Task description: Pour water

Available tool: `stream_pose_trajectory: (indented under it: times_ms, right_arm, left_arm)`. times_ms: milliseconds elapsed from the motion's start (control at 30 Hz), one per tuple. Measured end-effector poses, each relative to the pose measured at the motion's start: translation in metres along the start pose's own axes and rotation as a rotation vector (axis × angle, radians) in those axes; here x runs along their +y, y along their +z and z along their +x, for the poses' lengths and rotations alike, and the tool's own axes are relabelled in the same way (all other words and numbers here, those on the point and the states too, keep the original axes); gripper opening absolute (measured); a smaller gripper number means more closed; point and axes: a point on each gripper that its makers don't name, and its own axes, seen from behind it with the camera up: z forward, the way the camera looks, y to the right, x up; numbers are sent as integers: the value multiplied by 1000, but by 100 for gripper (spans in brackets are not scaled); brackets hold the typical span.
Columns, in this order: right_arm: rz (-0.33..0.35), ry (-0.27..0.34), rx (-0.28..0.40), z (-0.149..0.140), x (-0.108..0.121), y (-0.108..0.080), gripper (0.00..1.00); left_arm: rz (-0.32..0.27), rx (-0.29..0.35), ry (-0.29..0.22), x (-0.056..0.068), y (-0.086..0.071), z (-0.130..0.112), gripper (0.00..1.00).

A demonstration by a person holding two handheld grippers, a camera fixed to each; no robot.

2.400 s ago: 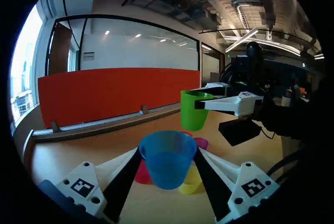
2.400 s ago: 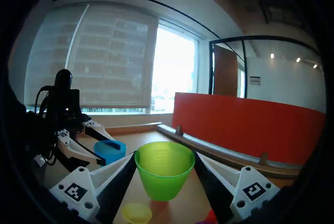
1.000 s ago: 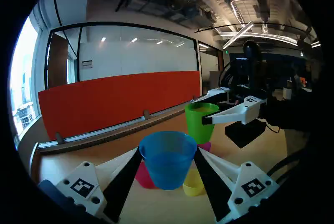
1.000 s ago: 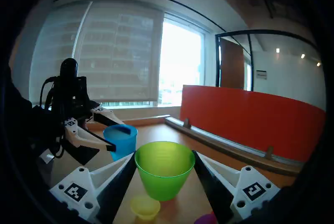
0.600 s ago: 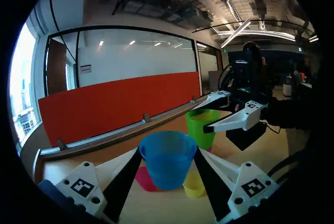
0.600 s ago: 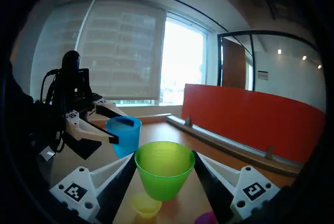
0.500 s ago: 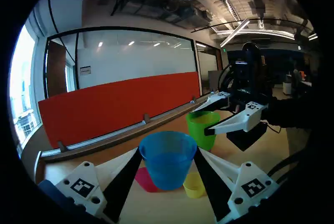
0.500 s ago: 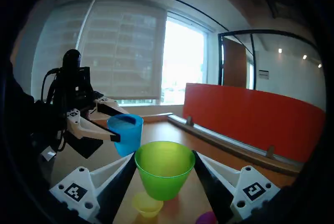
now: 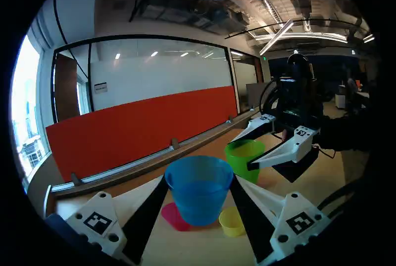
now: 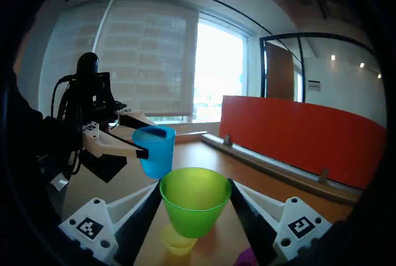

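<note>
Blue cup [image 9: 199,194] upright, water inside, clamped between fingers of left gripper [image 9: 198,183], held above wooden table [image 9: 321,186]. Green cup [image 10: 195,201] upright, clamped in right gripper [image 10: 195,186], near blue cup. Yellow cup [image 9: 231,220], pink cup [image 9: 173,215] on table below.

Layout, referenced to the table [image 9: 195,243].
Left gripper [image 9: 199,186] holds first cup [image 9: 199,204] above table; right gripper [image 10: 195,191] holds second cup [image 10: 194,211] beside it. Small cup [image 9: 231,220] and another small cup [image 9: 173,215] stand on table beneath; partition [image 9: 138,127] along table's far edge.
</note>
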Motion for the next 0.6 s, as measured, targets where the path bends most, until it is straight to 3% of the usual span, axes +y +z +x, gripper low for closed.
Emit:
stream_pose_trajectory:
  times_ms: [600]
  right_arm:
    - [44,5,-33,-19,-19,0,95]
  left_arm:
    - [13,18,60,-4,0,10,86]
